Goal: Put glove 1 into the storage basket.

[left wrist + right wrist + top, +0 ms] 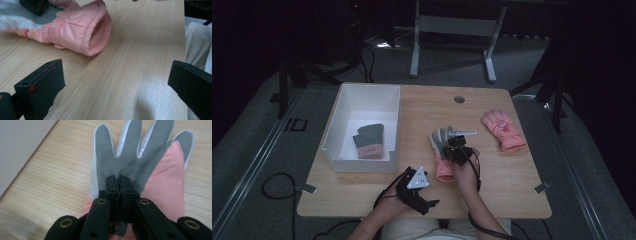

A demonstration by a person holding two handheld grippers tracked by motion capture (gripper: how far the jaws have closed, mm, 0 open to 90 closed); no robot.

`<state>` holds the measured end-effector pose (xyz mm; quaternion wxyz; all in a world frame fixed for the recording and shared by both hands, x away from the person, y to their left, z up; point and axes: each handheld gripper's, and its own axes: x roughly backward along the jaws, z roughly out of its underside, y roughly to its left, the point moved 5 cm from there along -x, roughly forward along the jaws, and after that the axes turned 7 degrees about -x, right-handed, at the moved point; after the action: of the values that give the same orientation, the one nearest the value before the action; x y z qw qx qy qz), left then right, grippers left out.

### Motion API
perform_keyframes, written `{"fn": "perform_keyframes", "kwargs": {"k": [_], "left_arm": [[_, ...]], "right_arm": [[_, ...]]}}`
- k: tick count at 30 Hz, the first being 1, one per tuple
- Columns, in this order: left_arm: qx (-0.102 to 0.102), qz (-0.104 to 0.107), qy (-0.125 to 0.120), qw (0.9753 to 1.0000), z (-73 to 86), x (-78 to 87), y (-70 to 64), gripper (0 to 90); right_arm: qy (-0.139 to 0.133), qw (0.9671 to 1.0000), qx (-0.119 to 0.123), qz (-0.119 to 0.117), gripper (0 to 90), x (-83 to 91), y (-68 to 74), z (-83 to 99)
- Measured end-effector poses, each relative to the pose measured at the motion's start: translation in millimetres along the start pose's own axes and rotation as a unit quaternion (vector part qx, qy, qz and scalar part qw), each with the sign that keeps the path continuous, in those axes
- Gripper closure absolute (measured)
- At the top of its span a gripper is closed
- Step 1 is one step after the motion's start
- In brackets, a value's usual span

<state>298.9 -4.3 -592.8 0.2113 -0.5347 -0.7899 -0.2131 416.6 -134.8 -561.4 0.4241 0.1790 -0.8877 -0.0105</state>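
Pinching a fold of grey palm fabric, the right gripper [121, 187] has its jaws closed tight on the pink glove [160, 185], which lies palm-up at the middle of the table [492, 100], so we read this as a grip for lifting it. Our left gripper [117, 82] rests with jaws spread wide and empty just short of the glove's cuff [96, 35]. Outward, a grey pair sits in the white box [343, 107] and the second pink glove [503, 130] lies apart at right, likely awaiting pairing.

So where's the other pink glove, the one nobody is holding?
In the high view the loose pink glove lies on the right side of the wooden table, beyond and to the right of the right gripper, which pinches the grey-palmed glove.
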Motion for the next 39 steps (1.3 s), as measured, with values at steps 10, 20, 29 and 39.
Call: {"fn": "perform_keyframes", "kwargs": {"k": [10,20,29,39], "left_arm": [[0.001,0.011,0.01,0.9999,3.4,-2.2,-1.1,0.3],[0.004,0.017,0.011,0.9998,5.4,-2.8,-0.3,0.3],[0.003,0.016,0.011,0.9998,5.4,-3.2,-1.2,0.3],[0.003,0.018,0.012,0.9998,5.3,-4.0,-0.8,0.3]], "right_arm": [[0.004,1.0,0.002,0.008,83.2,-16.4,0.0,5.8],[-0.044,0.9987,0.014,-0.022,67.9,15.7,-0.2,-15.6],[-0.087,0.9939,0.064,-0.021,67.6,65.5,-61.6,-43.3],[-0.09,0.9924,0.082,0.016,65.8,83.1,-143.6,-49.4]]}}
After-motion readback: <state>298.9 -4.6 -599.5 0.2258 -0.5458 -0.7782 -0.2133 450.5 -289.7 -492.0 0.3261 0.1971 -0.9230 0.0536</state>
